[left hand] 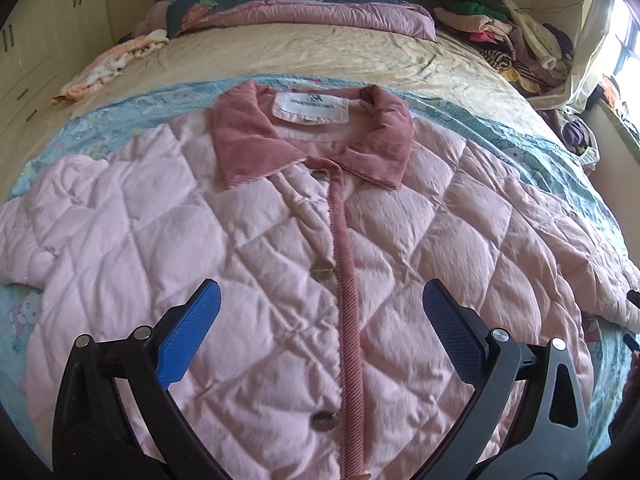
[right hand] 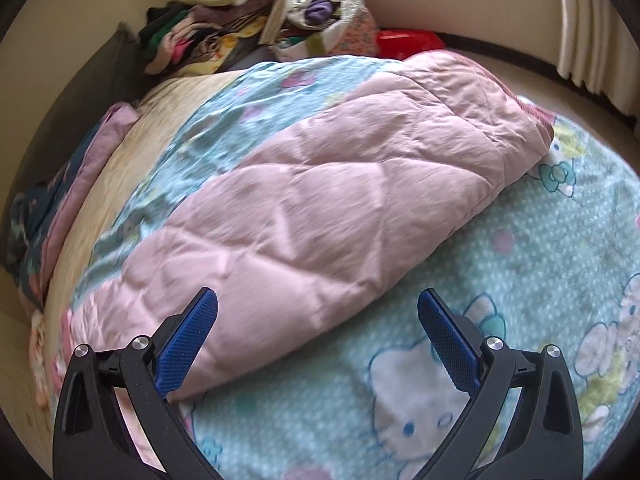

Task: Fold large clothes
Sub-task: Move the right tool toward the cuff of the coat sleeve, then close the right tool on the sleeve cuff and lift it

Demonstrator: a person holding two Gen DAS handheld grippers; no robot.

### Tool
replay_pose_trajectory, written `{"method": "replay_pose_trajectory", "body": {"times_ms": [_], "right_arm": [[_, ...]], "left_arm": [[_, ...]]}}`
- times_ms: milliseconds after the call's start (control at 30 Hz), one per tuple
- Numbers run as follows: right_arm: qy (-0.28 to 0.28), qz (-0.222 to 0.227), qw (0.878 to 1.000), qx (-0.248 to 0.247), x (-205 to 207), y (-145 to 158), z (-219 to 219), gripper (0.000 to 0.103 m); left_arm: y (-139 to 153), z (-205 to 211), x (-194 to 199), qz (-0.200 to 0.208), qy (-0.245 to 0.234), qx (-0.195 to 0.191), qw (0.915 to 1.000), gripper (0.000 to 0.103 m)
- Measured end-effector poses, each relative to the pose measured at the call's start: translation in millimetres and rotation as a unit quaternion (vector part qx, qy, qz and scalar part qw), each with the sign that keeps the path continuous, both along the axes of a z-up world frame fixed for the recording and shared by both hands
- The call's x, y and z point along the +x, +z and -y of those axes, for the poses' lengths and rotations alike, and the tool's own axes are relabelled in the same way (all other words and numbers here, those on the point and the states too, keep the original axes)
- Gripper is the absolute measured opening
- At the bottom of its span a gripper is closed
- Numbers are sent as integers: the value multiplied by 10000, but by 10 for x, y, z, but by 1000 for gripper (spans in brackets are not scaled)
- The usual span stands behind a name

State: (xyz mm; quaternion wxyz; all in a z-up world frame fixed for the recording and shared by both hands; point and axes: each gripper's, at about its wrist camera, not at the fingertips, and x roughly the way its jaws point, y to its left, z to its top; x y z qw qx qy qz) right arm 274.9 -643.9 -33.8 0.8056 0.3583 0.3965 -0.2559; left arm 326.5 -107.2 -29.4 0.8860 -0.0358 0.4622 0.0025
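Left wrist view: a pink quilted jacket with a dark pink ribbed collar [left hand: 312, 216] lies flat, front up and buttoned, on the blue cartoon-cat bed sheet [right hand: 520, 280].

Both tools hang over it with nothing in them. The left gripper [left hand: 320, 320] is spread wide above the jacket's middle, near the silver buttons [left hand: 323, 271]. The right gripper [right hand: 318, 328] is spread wide too, over the jacket's sleeve [right hand: 320, 200], which points toward the far right corner of the bed. My guess is that folding has not started yet. The next move likely calls for pinching the sleeve end and bringing it across the chest. The jacket's bottom edge is cut off, the right view is blurry, and the messy clothes pile [left hand: 504, 32] at the bed's far right corner is hard to make out.
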Motion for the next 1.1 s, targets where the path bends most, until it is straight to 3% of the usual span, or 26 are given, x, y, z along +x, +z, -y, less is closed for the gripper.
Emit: {"method": "replay_pose_trajectory", "body": {"times_ms": [133,333,500,600,667,733,900,1100], "right_arm": [[-425,167,9984,343,-9,-134,241,99],[-945,685,9921,470,-8,-165,495,97],[-1231,655,9895,394,1,-148,610,65],[-1173,752,9898,295,-5,-60,634,39],[-1016,970,9901,91,-26,99,589,24],[-678,1232,9894,-367,-6,342,455,20],[173,1612,9804,-1118,90,868,-15,18],[1059,1981,9592,-1720,187,1369,-578,18]], "left_arm": [[-84,53,80,-61,-113,-62,9999,95],[-191,65,176,-200,-152,-125,9996,95],[-157,52,188,-145,-212,-124,9996,95],[-104,41,189,-83,-224,-84,9997,95],[-57,35,180,-20,-255,-88,9996,95],[23,36,141,114,-279,-47,9995,95],[243,71,28,382,-409,2,9984,95],[431,53,-80,506,-515,-29,9974,95]]}}
